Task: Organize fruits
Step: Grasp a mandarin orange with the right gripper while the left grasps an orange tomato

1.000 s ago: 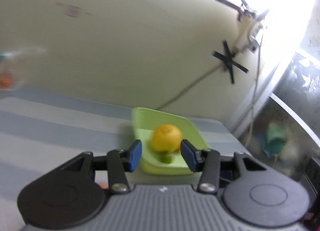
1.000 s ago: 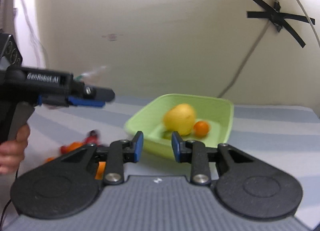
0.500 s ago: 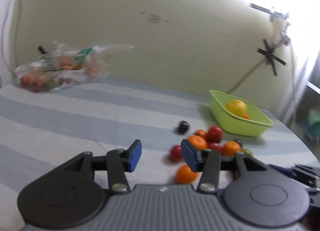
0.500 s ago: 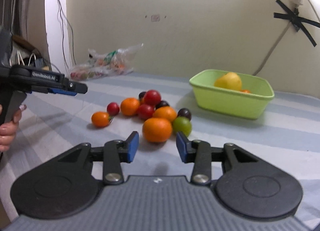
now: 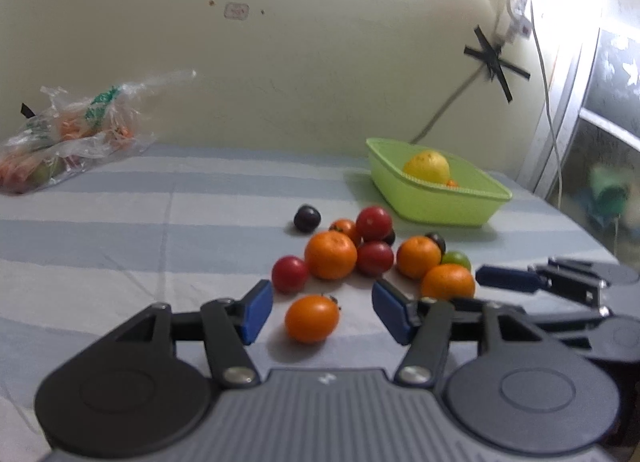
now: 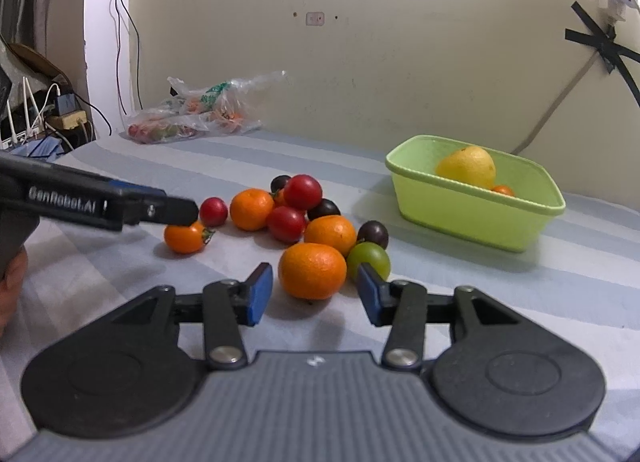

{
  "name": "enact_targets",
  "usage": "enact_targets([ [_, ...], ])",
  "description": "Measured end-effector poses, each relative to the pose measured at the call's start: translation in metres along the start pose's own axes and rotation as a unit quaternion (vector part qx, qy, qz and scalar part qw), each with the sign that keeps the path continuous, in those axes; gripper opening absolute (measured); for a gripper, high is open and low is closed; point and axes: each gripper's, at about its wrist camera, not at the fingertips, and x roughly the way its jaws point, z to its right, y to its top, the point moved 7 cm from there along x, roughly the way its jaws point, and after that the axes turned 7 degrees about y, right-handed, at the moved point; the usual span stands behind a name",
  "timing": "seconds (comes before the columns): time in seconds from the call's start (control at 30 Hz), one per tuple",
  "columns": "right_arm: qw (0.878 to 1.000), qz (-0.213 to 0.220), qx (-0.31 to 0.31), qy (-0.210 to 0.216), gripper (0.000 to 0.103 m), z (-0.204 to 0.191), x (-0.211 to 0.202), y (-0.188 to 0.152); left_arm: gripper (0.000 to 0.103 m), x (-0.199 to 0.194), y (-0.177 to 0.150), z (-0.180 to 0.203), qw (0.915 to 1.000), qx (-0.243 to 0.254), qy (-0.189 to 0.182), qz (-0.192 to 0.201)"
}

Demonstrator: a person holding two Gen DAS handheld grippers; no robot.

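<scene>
Orange tomato [image 5: 312,319] between opening left tongs [image 5: 322,312] — untouched

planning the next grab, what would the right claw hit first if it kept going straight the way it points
Most likely the big orange at the near edge of the pile: it sits just ahead, between the opening fingers of the right claw. Depth is hard to judge, but nothing nearer shows.

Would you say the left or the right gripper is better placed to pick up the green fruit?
Right. The right gripper is opening beside the green fruit, behind its right pad. The left gripper frames an orange tomato, far from it.
</scene>
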Motion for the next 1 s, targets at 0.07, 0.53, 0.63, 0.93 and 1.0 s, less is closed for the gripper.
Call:
enact_targets([
  [0.07,1.000,-0.002,-0.004,0.000,0.050,-0.001,0.004,0.001,0.057,0.002,-0.004,0.002,1.0000,0.005,0.000,-0.006],
  [0.53,0.999,0.026,0.030,0.003,0.041,0.012,-0.038,-0.010,0.032,-0.003,-0.011,0.020,0.9991,-0.003,-0.041,-0.013],
  [0.63,0.999,0.028,0.030,-0.016,0.041,0.021,-0.053,-0.018,0.032,-0.007,-0.008,0.039,0.9974,-0.005,-0.070,-0.016],
  [0.93,0.998,0.036,0.045,-0.037,0.038,0.034,-0.081,-0.039,0.032,-0.001,-0.028,0.084,0.9935,0.023,-0.101,-0.047],
  [1.0,0.998,0.037,0.041,-0.036,0.039,0.032,-0.080,-0.039,0.032,0.000,-0.032,0.088,0.9940,0.030,-0.093,-0.048],
])
